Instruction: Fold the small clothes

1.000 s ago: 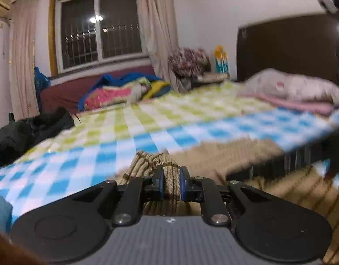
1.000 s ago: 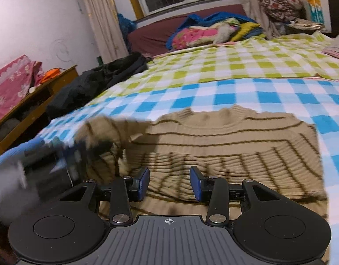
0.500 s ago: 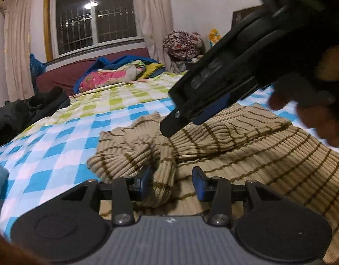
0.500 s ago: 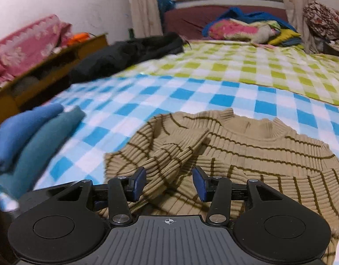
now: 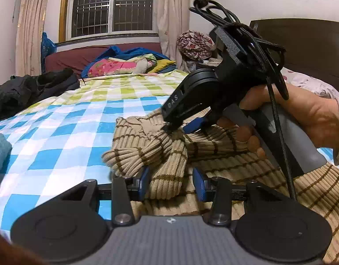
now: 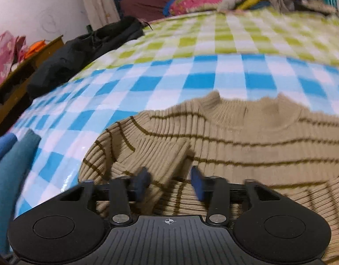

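Left gripper (image 5: pixel 171 184) spread, jaws either side of the folded-in sleeve (image 5: pixel 167 174) of the tan striped sweater (image 5: pixel 224 152), not pinching it; sleeve cuff bunched just left and far of the jaws. Right gripper (image 6: pixel 169 183) also spread over the same sleeve fold, tips low on the knit; sweater flat on the checked bedsheet (image 6: pixel 191 81), collar at far side, body running right; folded blue clothes (image 6: pixel 8 161) near left.

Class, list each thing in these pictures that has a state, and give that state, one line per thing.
sweater: lying on the bed, sleeve bunched over its body
left gripper: open, sleeve between its fingers
right gripper: open, low over the sweater
curtains: drawn aside
blue clothes: folded
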{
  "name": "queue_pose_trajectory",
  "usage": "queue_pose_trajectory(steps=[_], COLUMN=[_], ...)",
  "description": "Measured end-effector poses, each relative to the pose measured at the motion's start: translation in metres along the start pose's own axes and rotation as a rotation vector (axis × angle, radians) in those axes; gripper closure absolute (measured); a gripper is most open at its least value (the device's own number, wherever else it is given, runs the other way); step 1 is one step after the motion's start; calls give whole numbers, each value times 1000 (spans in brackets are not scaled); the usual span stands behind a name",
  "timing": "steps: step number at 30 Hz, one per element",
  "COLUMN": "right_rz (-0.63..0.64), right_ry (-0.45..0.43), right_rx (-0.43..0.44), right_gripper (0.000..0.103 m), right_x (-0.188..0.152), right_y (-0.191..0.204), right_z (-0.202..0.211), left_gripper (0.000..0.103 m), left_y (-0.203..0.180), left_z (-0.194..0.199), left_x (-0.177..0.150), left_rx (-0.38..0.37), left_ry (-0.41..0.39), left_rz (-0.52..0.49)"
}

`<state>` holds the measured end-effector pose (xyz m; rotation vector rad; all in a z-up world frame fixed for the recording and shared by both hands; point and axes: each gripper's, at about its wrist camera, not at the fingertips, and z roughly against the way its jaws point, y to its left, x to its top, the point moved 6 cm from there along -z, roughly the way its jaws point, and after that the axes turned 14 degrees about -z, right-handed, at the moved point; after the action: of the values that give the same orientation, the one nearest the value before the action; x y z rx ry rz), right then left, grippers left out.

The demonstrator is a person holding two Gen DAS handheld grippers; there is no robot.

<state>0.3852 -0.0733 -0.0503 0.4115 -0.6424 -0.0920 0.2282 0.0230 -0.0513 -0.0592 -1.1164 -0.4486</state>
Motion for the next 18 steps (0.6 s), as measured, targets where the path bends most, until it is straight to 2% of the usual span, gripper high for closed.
queue_pose_trajectory(steps=[1,2,3,6,11,15,18], right_rz=[-20,-39,-53,-89,-150,-229,-277], right_ry=[5,13,12,-60,-223,-366,-433], right_rx=[15,38,57,115,173,174,112], right_gripper=[81,91,95,97,97,97,97], right_x=[0,1,2,16,47,60,56], right_y=[0,0,1,1,-18,-54,-89], right_z=[0,2,6,33,99,148,164], left_gripper=[55,54,54,47,18,11,10], left_y=[1,2,3,5,7,9,6], left_z=[0,0,1,4,9,1,-19], left_x=[0,0,0,3,20,39,47], left_rx=[1,4,9,28,87,106,109], left_ry=[0,1,1,-12,-70,-110,-89], left_rz=[4,7,9,1,-31,-57,-88])
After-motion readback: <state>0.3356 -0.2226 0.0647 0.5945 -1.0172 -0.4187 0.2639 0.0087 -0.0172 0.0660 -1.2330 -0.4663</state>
